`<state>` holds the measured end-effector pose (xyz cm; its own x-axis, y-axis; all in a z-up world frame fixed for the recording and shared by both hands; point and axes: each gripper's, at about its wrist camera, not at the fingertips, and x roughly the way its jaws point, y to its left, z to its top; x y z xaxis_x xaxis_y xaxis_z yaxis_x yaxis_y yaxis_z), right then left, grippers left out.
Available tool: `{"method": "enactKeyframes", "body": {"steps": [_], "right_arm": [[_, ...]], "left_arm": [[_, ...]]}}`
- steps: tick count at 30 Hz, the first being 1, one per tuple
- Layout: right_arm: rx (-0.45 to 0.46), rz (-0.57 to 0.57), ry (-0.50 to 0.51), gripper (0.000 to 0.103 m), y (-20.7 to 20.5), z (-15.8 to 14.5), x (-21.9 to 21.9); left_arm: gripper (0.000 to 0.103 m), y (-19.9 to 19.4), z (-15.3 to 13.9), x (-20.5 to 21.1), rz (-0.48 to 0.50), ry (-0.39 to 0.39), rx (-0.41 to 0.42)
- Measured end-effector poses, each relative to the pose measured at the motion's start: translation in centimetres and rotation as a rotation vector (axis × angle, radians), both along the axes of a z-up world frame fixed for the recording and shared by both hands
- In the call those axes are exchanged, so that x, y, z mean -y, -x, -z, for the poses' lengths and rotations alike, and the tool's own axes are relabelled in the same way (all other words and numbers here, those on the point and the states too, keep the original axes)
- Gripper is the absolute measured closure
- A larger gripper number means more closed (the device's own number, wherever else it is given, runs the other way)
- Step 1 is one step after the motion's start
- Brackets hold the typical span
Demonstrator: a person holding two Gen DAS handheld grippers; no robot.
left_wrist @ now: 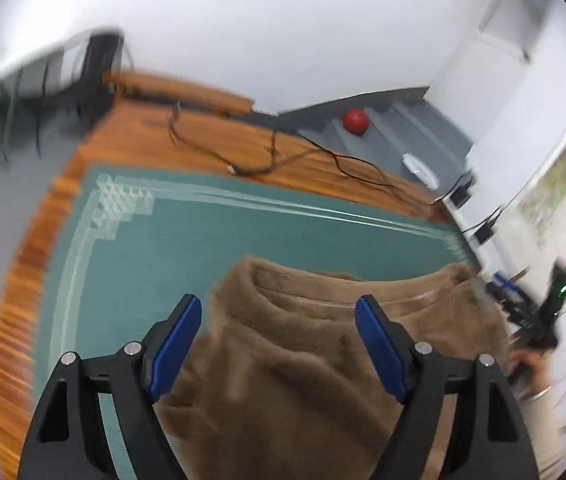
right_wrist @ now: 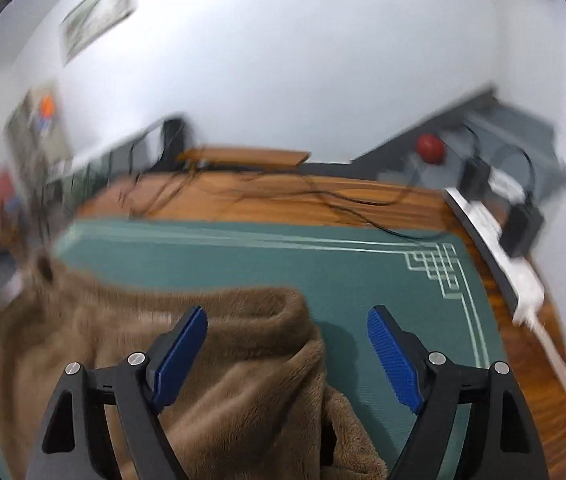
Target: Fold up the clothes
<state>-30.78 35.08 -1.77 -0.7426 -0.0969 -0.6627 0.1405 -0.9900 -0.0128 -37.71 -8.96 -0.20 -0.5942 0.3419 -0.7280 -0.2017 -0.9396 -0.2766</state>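
Note:
A brown fleece garment point(left_wrist: 295, 364) lies bunched on a green mat point(left_wrist: 187, 236) on a wooden table. In the left wrist view my left gripper point(left_wrist: 279, 312) is open, its blue pads spread above the garment's left part, holding nothing. In the right wrist view the same garment point(right_wrist: 223, 372) fills the lower left, its right edge folded into a thick roll. My right gripper point(right_wrist: 287, 320) is open above that edge, the left pad over the fleece and the right pad over the bare green mat point(right_wrist: 363, 264). Both views are motion-blurred.
Black cables point(left_wrist: 283, 156) trail over the wooden table point(left_wrist: 203, 136) behind the mat. A red ball point(left_wrist: 355, 121) sits on grey steps at the back. A white power strip with black adapters point(right_wrist: 519, 248) lies at the table's right edge. A chair point(left_wrist: 83, 64) stands back left.

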Motion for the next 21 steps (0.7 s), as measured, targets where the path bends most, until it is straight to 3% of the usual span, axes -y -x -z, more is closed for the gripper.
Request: {"method": "enactKeyframes", "body": {"steps": [2, 4, 9, 12, 13, 14, 15, 18, 21], "right_arm": [[0.041, -0.058, -0.114, 0.019, 0.5, 1.3, 1.7], [0.076, -0.07, -0.158, 0.019, 1.4, 2.4, 2.2], [0.178, -0.101, -0.101, 0.019, 3.8, 4.8, 2.5], [0.19, -0.105, -0.107, 0.02, 4.2, 5.5, 2.8], [0.185, -0.107, -0.112, 0.034, 4.1, 5.4, 2.9], [0.178, -0.107, -0.115, 0.06, 4.0, 5.3, 3.1], [0.158, -0.093, -0.111, 0.07, 3.8, 4.9, 3.1], [0.083, -0.038, -0.102, 0.083, 3.1, 3.5, 2.9], [0.031, 0.046, -0.085, 0.085, 2.9, 2.8, 2.1]], "left_arm": [[0.02, 0.0, 0.2, -0.5, 0.003, 0.115, -0.026], [0.02, 0.6, 1.8, -1.2, 0.031, 0.181, 0.005], [0.02, 2.3, 5.0, -4.0, 0.127, 0.28, 0.065], [0.02, 3.7, 6.4, -5.8, 0.136, 0.356, 0.086], [0.021, 4.0, 6.5, -6.0, 0.127, 0.363, 0.084], [0.033, 4.4, 6.5, -6.2, 0.114, 0.357, 0.087], [0.058, 4.6, 6.3, -6.2, 0.1, 0.326, 0.095], [0.071, 4.7, 5.5, -5.3, 0.017, 0.251, 0.095], [0.076, 4.4, 5.2, -4.5, -0.074, 0.267, 0.058]]}}
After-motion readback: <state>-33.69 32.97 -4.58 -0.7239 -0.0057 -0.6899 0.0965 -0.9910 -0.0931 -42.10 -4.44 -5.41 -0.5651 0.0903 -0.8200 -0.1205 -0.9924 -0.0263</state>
